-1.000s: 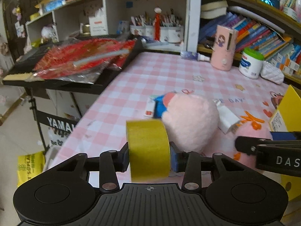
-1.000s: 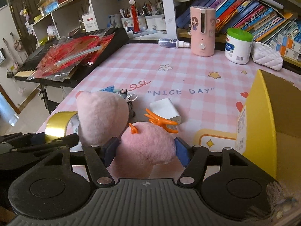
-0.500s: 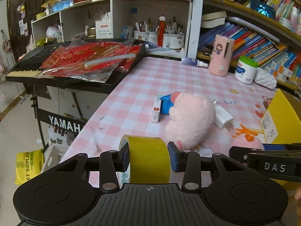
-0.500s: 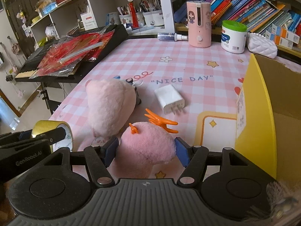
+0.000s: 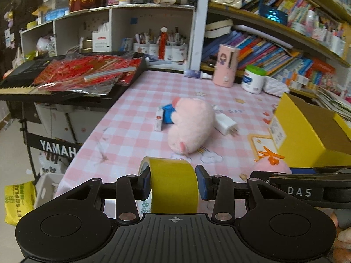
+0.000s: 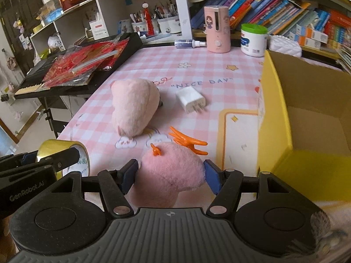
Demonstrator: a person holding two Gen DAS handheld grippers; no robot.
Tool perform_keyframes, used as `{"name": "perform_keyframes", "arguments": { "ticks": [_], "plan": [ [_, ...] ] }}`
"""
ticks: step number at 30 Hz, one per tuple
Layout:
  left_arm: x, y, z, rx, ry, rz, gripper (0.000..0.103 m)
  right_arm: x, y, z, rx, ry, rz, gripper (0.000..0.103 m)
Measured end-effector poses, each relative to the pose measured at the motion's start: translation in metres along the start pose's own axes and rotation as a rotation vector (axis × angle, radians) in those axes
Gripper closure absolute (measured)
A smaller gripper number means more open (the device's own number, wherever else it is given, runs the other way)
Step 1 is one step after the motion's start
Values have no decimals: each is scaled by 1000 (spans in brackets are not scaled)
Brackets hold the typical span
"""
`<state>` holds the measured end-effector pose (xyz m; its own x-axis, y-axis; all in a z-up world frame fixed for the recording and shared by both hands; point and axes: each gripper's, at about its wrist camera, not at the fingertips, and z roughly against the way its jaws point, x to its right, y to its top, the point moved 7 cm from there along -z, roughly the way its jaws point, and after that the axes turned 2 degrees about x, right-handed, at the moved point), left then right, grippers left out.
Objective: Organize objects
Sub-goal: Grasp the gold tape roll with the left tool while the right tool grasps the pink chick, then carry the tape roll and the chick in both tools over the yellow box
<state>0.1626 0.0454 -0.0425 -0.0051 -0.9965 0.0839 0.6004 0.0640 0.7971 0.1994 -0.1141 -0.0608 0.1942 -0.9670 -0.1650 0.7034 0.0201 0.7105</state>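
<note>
My left gripper [image 5: 173,183] is shut on a roll of yellow tape [image 5: 174,186], held above the near edge of the pink checked table [image 5: 131,118]. My right gripper [image 6: 170,174] is shut on a pink plush toy with orange feet [image 6: 173,168], just left of the open yellow cardboard box [image 6: 278,120]. In the right wrist view the tape roll [image 6: 65,155] shows at the lower left. A second pink plush toy [image 6: 135,107] lies on the table, with a white charger plug [image 6: 190,99] beside it. A blue item [image 5: 167,112] and a small white box [image 5: 158,119] lie behind the plush.
A black keyboard [image 5: 19,83] covered with red foil packets [image 5: 87,74] stands left of the table. At the back stand a pink humidifier [image 6: 217,28], a green-lidded tub [image 6: 253,39], a spray bottle [image 6: 189,43], pen cups and shelves of books.
Both grippers have drawn back toward the near edge and slightly up, carrying the tape roll and the plush; the objects on the table look farther away and more of the box shows.
</note>
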Motion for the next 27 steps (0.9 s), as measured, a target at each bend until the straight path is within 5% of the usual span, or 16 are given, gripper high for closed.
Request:
{"name": "perform_keyframes", "arguments": {
  "ticks": [27],
  "plan": [
    [40, -66, 84, -25, -242, -151, 64, 8, -108, 100, 20, -142, -191, 40]
  ]
}}
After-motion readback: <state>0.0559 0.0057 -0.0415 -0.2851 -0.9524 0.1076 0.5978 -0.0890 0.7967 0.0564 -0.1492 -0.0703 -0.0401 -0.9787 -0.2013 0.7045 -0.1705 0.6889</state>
